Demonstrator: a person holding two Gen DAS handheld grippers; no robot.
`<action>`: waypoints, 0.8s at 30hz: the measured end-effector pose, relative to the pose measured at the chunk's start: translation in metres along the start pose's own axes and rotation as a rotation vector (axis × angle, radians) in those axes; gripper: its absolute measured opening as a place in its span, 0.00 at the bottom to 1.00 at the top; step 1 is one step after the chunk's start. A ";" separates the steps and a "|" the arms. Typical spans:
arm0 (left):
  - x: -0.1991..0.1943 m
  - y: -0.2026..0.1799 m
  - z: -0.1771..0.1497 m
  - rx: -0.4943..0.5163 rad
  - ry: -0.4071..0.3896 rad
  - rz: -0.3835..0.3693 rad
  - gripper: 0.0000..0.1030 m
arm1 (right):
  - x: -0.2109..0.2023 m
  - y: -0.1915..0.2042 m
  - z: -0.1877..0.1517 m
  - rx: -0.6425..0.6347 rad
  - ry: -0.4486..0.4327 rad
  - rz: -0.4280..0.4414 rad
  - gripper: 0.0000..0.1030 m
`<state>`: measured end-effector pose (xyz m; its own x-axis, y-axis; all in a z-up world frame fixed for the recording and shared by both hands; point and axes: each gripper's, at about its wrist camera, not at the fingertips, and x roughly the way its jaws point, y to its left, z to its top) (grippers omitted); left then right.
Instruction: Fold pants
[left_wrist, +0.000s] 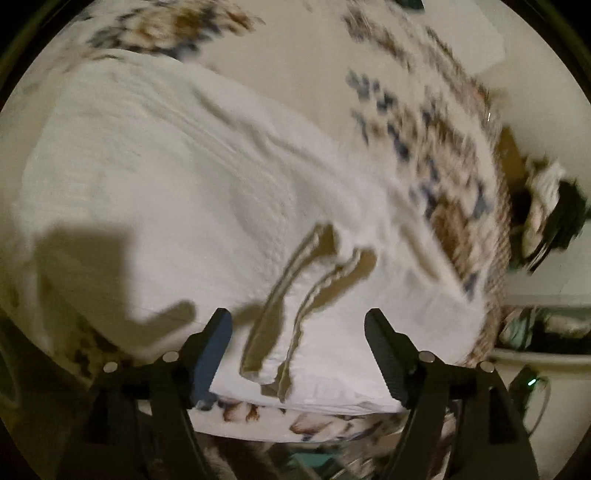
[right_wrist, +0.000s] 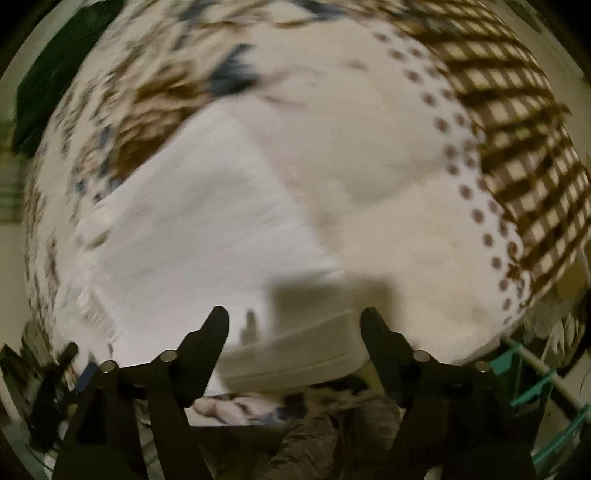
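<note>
White pants (left_wrist: 177, 206) lie spread on a patterned bed cover (left_wrist: 443, 155), with a drawstring (left_wrist: 306, 291) trailing toward the near edge. My left gripper (left_wrist: 298, 325) is open and empty just above the pants' near edge, the drawstring between its fingers. In the right wrist view the pants (right_wrist: 192, 236) lie left of centre, a folded edge (right_wrist: 295, 354) near the bed edge. My right gripper (right_wrist: 294, 325) is open and empty over that edge. The left gripper's fingers (right_wrist: 62, 354) show at the lower left. Both views are motion-blurred.
The bed cover (right_wrist: 388, 155) has brown and blue flowers, a dotted border and a brown checked band (right_wrist: 517, 140). A dark cloth (right_wrist: 62, 74) lies at the far left. A pile of clothes (left_wrist: 546, 210) sits right of the bed. A teal rack (right_wrist: 546, 391) stands lower right.
</note>
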<state>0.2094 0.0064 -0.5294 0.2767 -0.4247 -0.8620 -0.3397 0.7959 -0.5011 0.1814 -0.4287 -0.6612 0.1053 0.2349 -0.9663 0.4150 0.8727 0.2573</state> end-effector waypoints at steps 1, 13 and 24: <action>-0.008 0.011 0.003 -0.033 -0.023 -0.017 0.72 | -0.002 0.013 -0.002 -0.029 -0.012 0.004 0.80; -0.027 0.199 -0.003 -0.604 -0.277 -0.142 0.75 | 0.017 0.134 -0.016 -0.250 -0.027 0.087 0.83; 0.004 0.212 0.029 -0.707 -0.390 -0.290 0.73 | 0.042 0.171 -0.015 -0.320 -0.014 0.072 0.83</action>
<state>0.1648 0.1863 -0.6365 0.6849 -0.2877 -0.6695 -0.6523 0.1675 -0.7392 0.2435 -0.2629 -0.6574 0.1371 0.2974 -0.9448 0.1007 0.9447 0.3120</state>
